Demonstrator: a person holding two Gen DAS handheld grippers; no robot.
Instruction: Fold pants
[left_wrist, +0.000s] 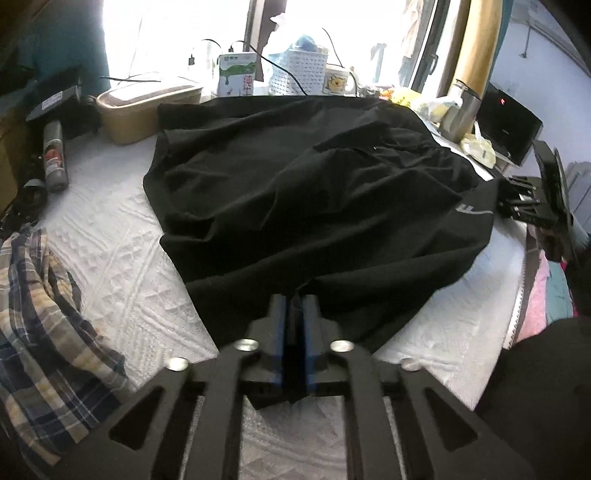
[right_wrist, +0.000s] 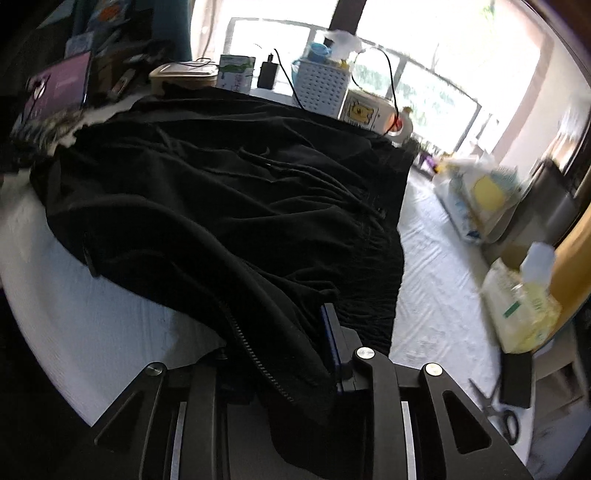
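Black pants (left_wrist: 303, 184) lie bunched and partly folded on a white quilted bed (left_wrist: 122, 266). My left gripper (left_wrist: 294, 306) is shut on the near edge of the pants, the cloth pinched between its blue pads. In the right wrist view the pants (right_wrist: 221, 192) drape over my right gripper (right_wrist: 295, 332), which is shut on a thick fold with a zipper (right_wrist: 255, 354); its left finger is hidden under the cloth. The right gripper also shows at the right edge of the left wrist view (left_wrist: 535, 206).
A plaid garment (left_wrist: 48, 317) lies at the bed's left. A spray can (left_wrist: 54, 155), a tan box (left_wrist: 144, 107), a milk carton (left_wrist: 236, 74), a white basket (left_wrist: 299, 70) and cables line the far edge. Tissue packs (right_wrist: 521, 310) and scissors (right_wrist: 498, 410) lie at right.
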